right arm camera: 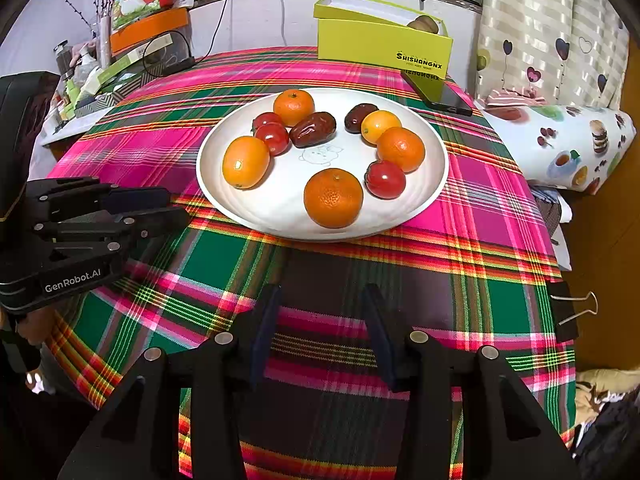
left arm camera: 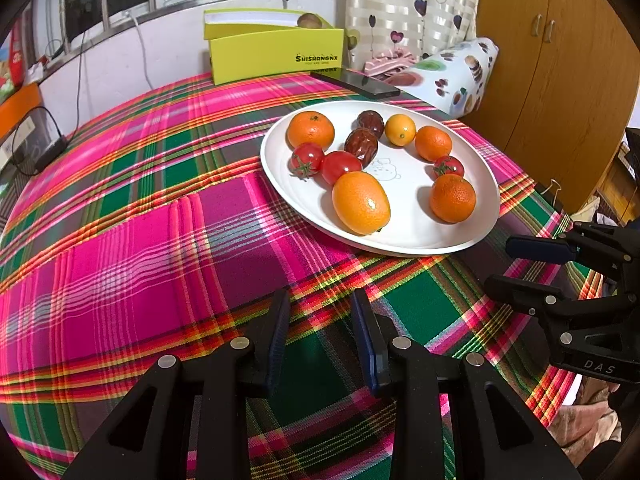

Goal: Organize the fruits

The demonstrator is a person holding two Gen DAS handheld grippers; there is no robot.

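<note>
1. Writing: yellow-green cardboard box (right arm camera: 384,38) at the far edge of the tabletop reads "SHISHANGNX" in black; a smaller line under it is too small to read. A brown round fruit (right arm camera: 424,24) sits in the open box.
2. My left gripper (left arm camera: 320,312) carries "GenRobot.AI" on its body, seen from the right wrist view. My right gripper (right arm camera: 320,312) shows "DAS" on its side in the left wrist view.
3. Left gripper: jaws apart, nothing between them, hovering over the pink-and-green plaid cloth (left arm camera: 132,248) near the plate's near-left rim.
4. Right gripper: jaws apart, empty, above the cloth just in front of the plate.
5. Fruits: all on the round white plate (right arm camera: 280,208) mid-tabletop, with oranges, small red tomatoes and dark brown dates in two loose clusters. A faint line drawing marks the plate centre.
6. Black phone (right arm camera: 440,94) lies flat just beside the box.
</note>
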